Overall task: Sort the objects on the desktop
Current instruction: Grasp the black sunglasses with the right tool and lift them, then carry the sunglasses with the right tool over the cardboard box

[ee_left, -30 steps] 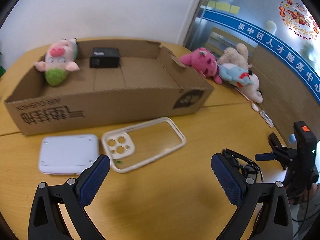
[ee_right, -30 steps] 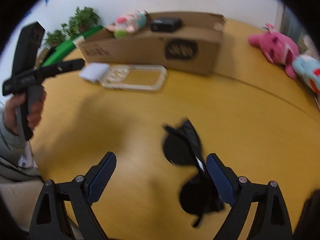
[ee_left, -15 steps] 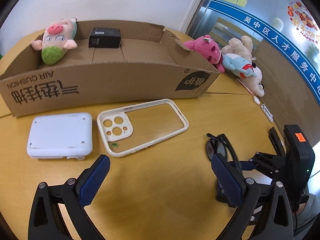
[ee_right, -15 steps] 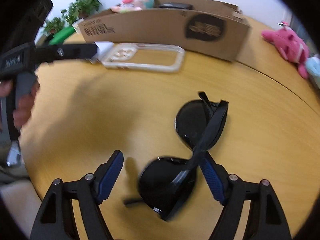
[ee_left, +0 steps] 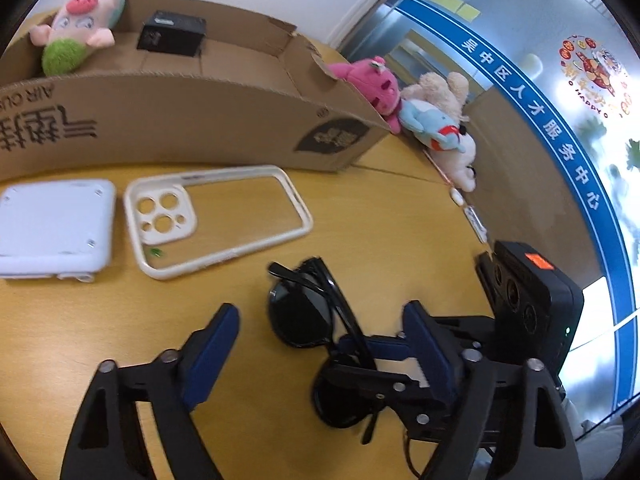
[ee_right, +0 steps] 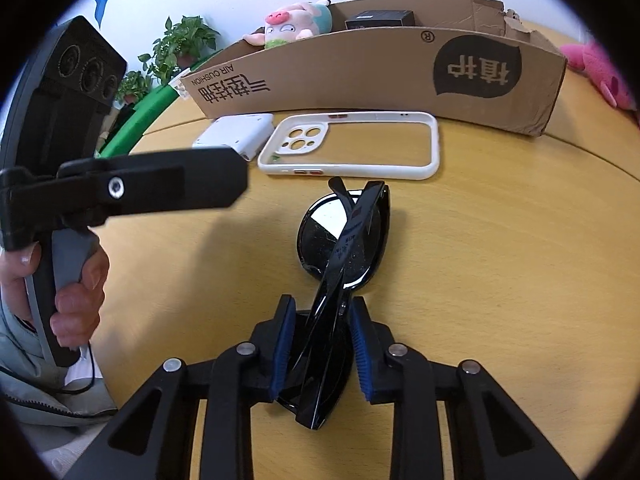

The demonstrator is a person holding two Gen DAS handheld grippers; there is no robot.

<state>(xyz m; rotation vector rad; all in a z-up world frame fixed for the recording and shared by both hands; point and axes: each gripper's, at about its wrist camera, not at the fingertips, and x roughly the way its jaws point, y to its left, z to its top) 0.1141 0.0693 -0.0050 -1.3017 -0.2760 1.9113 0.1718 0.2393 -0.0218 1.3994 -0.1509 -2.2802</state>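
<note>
Folded black sunglasses (ee_right: 344, 248) lie on the wooden table. My right gripper (ee_right: 322, 348) is shut on their near lens and frame; they also show in the left wrist view (ee_left: 308, 312). My left gripper (ee_left: 320, 340) is open and empty, hovering over the sunglasses, with the right gripper (ee_left: 376, 354) reaching in beneath it. A white phone case (ee_right: 352, 144) and a white flat box (ee_right: 238, 134) lie in front of a long cardboard box (ee_right: 380, 76). Inside it are a pig plush (ee_left: 76, 32) and a small black box (ee_left: 172, 34).
Pink (ee_left: 372, 84), blue (ee_left: 432, 124) and beige (ee_left: 444, 92) plush toys lie right of the cardboard box by a wall panel. Potted plants (ee_right: 176, 48) and a green hoop (ee_right: 140, 120) stand beyond the table's left edge. The left gripper's body (ee_right: 120, 188) fills the left of the right wrist view.
My right gripper moved forward over the sunglasses and closed on them. My left gripper swung right and lower, over the sunglasses, and its jaws narrowed somewhat.
</note>
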